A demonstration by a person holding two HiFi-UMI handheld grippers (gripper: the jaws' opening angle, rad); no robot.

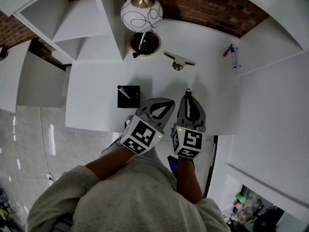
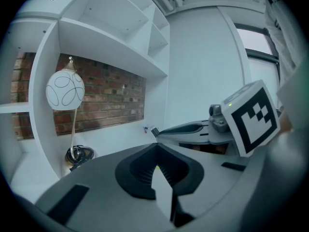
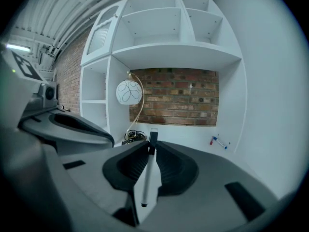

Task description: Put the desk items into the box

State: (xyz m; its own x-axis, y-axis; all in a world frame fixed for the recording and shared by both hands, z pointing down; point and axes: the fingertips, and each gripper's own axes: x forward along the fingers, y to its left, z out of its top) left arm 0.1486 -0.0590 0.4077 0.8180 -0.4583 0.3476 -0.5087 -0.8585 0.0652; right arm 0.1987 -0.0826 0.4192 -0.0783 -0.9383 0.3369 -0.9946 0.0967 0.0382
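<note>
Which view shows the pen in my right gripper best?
The right gripper view: the white pen lies clamped lengthwise in the right gripper, jaws shut on it. Head and left gripper views show only its dark tip past the jaws.

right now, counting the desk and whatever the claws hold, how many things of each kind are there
pens: 2, a pen in the black box and a pen in the right claw
markers: 2, a red marker and a blue marker
black box: 1
lamp: 1
metal piece: 1
total: 7
</note>
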